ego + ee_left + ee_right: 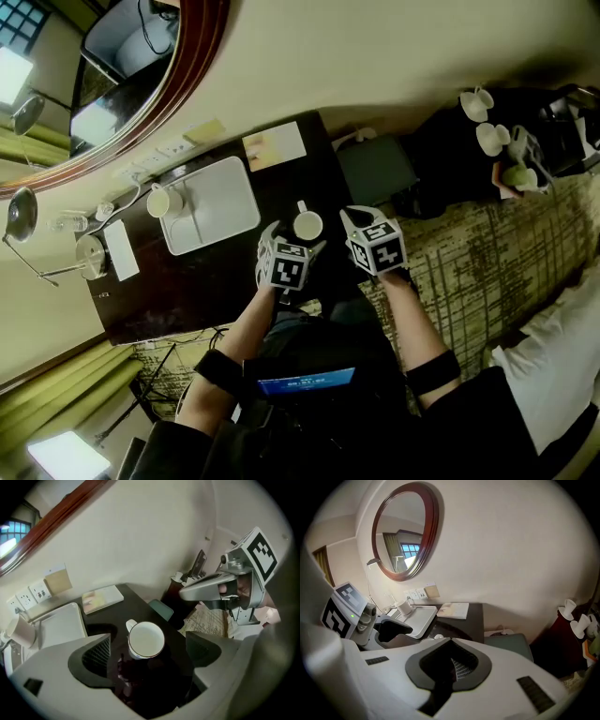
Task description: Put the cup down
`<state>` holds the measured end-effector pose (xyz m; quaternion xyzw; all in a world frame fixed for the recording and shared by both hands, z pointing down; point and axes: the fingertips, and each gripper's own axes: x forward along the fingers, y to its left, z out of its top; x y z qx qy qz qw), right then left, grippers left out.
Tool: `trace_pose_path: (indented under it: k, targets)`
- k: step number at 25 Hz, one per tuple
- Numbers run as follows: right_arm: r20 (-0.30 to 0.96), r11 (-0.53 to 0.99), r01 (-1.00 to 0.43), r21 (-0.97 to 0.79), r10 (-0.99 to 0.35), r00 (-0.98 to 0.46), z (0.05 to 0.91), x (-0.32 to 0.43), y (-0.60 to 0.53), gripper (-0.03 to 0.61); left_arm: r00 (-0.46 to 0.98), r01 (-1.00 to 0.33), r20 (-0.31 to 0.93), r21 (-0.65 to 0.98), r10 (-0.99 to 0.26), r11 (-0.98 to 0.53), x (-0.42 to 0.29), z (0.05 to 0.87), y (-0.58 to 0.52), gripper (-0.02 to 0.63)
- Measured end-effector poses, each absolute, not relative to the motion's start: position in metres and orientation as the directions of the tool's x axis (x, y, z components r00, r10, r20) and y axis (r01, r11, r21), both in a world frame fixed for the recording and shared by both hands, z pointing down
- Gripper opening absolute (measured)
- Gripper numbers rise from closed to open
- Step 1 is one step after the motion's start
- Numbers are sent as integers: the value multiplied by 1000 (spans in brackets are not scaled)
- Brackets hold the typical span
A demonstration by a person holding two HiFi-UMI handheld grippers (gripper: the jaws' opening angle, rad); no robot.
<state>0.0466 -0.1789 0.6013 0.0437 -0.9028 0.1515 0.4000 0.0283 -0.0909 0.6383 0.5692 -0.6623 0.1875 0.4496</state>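
Cup (146,640) stands upright on the dark desk (140,604), handle at eleven o'clock, between the left gripper's (150,656) widely spread jaws and touching neither. It looks set down, with the white tray (220,202) at its ten o'clock. The retreat should go straight back (jaws wide, clear of rim and handle). The right gripper (452,667) is pressed together, empty.

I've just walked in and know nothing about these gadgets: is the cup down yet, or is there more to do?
It looks done: the cup stands upright on the dark table. The left tongs are open around it, with the pads clear of its sides. Nothing is in hand, as the right tongs are shut and empty. What is left is probably only to draw the left tongs away from the cup.
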Motion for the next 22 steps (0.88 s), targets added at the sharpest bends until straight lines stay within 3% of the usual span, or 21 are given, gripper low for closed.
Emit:
trace_pose_path:
  k: [18,19,21,22]
  targets:
    - [785,948,-164,-274,122,-608,659,80,-232,2,3,-907,902,185,-431,379,30,714,-131,500]
    - [785,947,-163,-277,125,-607,660,80,-233,2,-6,-909,906,171,-424,379,28,716,-130,489]
    - [785,946,-162,-280,129,-606,662,82,-234,2,-29,-916,911,141,-412,376,24,718,-128,406]
    - [784,946,-161,-281,130,-606,662,82,-235,2,-35,-918,912,133,-409,374,24,720,-127,405]
